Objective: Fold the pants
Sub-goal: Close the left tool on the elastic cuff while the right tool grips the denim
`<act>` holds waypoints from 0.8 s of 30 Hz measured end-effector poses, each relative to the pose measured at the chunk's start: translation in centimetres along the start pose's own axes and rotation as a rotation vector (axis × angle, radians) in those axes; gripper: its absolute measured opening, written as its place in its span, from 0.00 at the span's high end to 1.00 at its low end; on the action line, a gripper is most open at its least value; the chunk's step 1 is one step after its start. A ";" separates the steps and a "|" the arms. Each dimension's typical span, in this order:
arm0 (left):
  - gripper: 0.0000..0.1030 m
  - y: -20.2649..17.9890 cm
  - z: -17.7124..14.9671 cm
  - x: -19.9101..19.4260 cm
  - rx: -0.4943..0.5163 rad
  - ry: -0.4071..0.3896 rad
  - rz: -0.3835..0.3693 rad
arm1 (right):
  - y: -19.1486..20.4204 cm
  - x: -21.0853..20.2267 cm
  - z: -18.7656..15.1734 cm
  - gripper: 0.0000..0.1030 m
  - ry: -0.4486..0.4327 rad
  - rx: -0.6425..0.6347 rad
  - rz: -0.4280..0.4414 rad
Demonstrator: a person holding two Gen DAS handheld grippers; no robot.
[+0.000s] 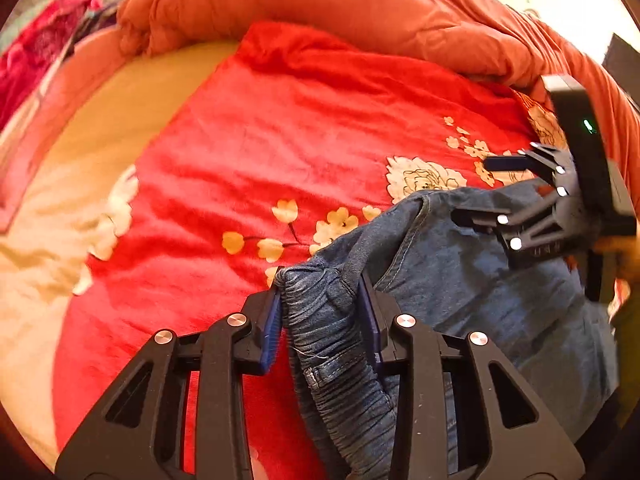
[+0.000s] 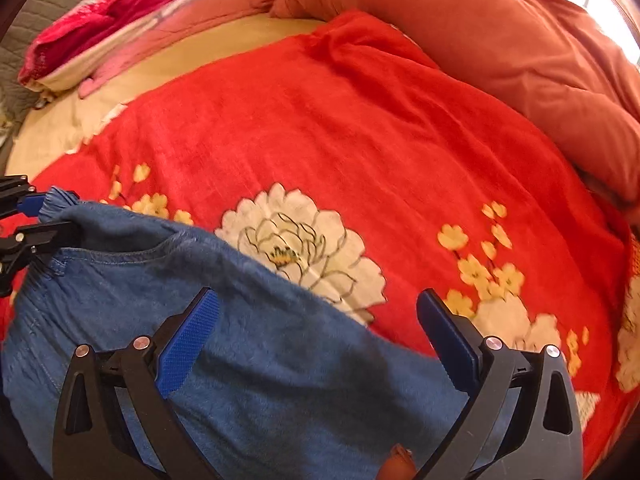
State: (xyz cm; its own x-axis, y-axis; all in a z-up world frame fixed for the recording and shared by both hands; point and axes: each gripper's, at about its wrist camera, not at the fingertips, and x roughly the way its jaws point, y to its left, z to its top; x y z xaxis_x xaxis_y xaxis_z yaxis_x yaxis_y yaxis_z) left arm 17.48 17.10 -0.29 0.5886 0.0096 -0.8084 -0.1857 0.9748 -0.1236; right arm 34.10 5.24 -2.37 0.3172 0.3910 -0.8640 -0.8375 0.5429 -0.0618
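Left tongs low at the near edge of the bed, pointing forward and slightly down; both blue pads clenched on the gathered elastic waistband of the blue denim pants. Waistband bunches up between the pads and sticks out past the tips.

Right tongs released, fingers spread wide, hovering over the flat body of the pants; the left blue pad sits over denim, the right one over the blanket beyond the pants' edge. No cloth between them. From the left wrist view the right tongs come in from the right side, tilted, fingers pointing leftward above the waist area.

Pants lie on a red blanket with white and yellow flower print, at its near side, waistband end lifted toward the left tongs.

Behind: a rumpled orange duvet along the far right, cream sheet to the left, a magenta cloth at far left corner. Some motion blur at the edges.
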 end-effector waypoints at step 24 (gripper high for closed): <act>0.75 -0.4 -0.7 -3.4 0.060 -0.111 -0.021 | 3.7 -6.1 -2.8 0.92 -0.196 -0.008 0.076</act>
State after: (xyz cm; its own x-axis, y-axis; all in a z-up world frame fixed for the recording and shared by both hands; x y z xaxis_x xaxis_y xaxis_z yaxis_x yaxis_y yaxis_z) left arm 15.02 16.53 2.12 0.6762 0.0110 -0.7366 -0.1274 0.9866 -0.1022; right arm 27.80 2.82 1.27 0.3323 0.5681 -0.7529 -0.8658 0.5003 -0.0046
